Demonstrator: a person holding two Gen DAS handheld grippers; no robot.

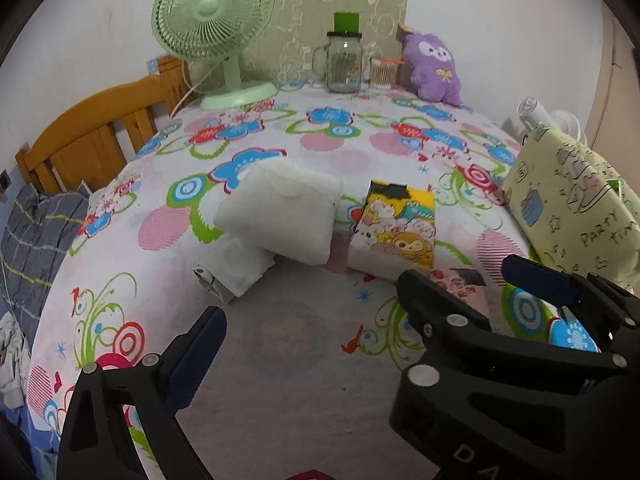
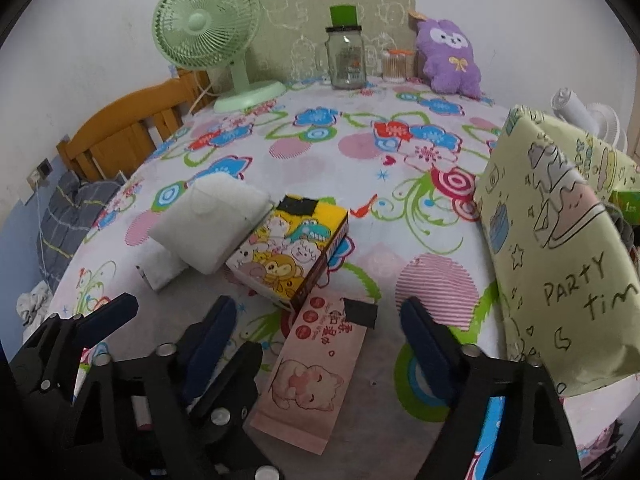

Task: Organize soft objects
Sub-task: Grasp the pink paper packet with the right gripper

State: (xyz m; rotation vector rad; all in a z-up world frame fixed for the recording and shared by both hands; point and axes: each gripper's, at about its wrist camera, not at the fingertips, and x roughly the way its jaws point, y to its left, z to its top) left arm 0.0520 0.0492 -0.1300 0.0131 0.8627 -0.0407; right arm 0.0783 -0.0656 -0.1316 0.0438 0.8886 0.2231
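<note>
You are getting soft, even indoor light; fisheye is bending edges around the green fan (image 1: 213, 20), corners darkening.

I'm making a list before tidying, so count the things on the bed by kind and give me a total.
Tissue packs: 3, the white pack, the yellow cartoon pack and the pink flat pack.
Fans: 1, the green fan.
Glass jars: 2, the big jar and the small jar.
Plush toys: 1, the purple toy.
Bags: 1, the pale yellow bag.
Total: 8.

On the bed (image 2: 360, 184), the pillow (image 2: 208, 224) lies left of the tissue box (image 2: 288, 256), flat pack (image 2: 316, 372) nearer.
</note>
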